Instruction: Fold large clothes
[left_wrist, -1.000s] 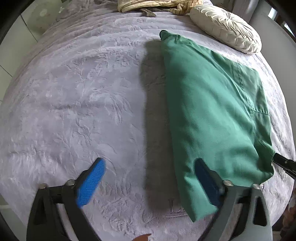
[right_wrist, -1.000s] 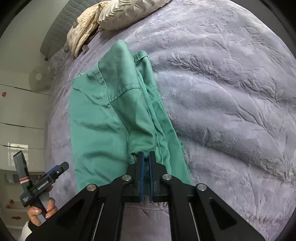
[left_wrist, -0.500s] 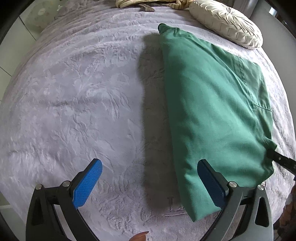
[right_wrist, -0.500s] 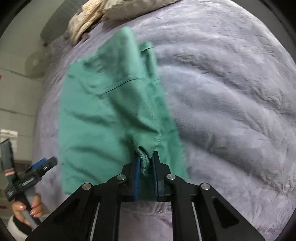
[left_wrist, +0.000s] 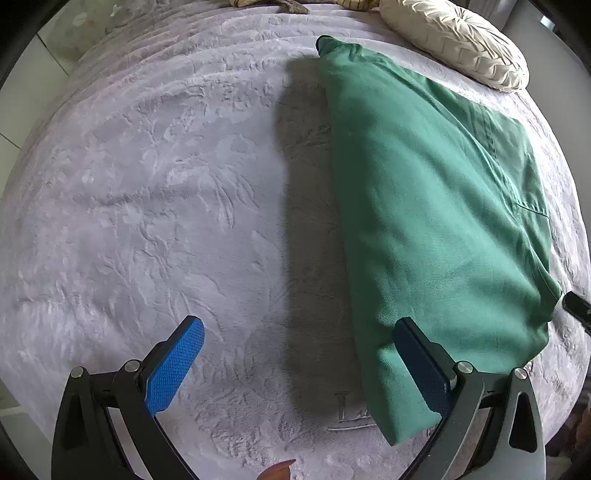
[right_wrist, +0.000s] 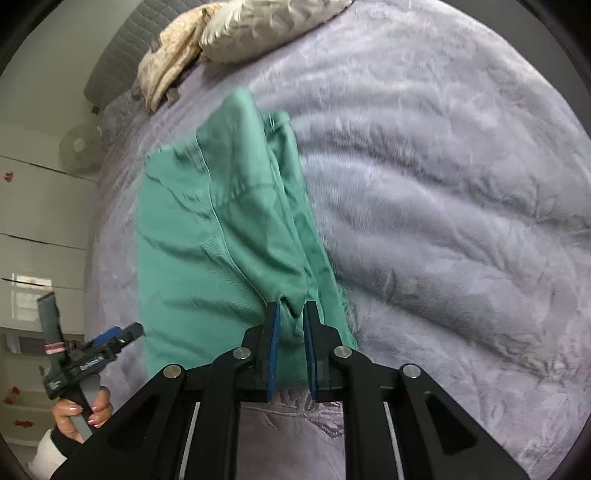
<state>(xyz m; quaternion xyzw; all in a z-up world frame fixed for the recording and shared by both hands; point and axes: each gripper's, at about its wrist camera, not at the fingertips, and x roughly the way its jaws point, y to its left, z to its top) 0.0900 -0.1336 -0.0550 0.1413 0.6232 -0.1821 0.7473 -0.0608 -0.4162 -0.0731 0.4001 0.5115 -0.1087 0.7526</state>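
Note:
A green garment (left_wrist: 424, 203) lies folded lengthwise on the lilac plush bedspread (left_wrist: 147, 184). My left gripper (left_wrist: 297, 325) hovers open over the bedspread, its right finger above the garment's near left edge and nothing between the pads. In the right wrist view the garment (right_wrist: 207, 240) runs away from me. My right gripper (right_wrist: 291, 308) pinches a bunched near corner of it. Its jaws are opening slightly, with the cloth still between the pads. The left gripper (right_wrist: 110, 339) shows at lower left in a person's hand. The right gripper's tip (left_wrist: 576, 310) meets the garment's right corner.
A cream pleated cushion (left_wrist: 454, 40) and crumpled beige cloth (right_wrist: 166, 74) lie at the head of the bed. A fan (right_wrist: 79, 146) and white drawers (right_wrist: 29, 206) stand beyond the bed's left side. The bedspread (right_wrist: 443, 221) stretches wide to the right of the garment.
The right gripper's pads stand a little further apart, and a thicker bunch of green cloth sits between them, pulled up slightly. The left gripper stays open and has hardly moved.

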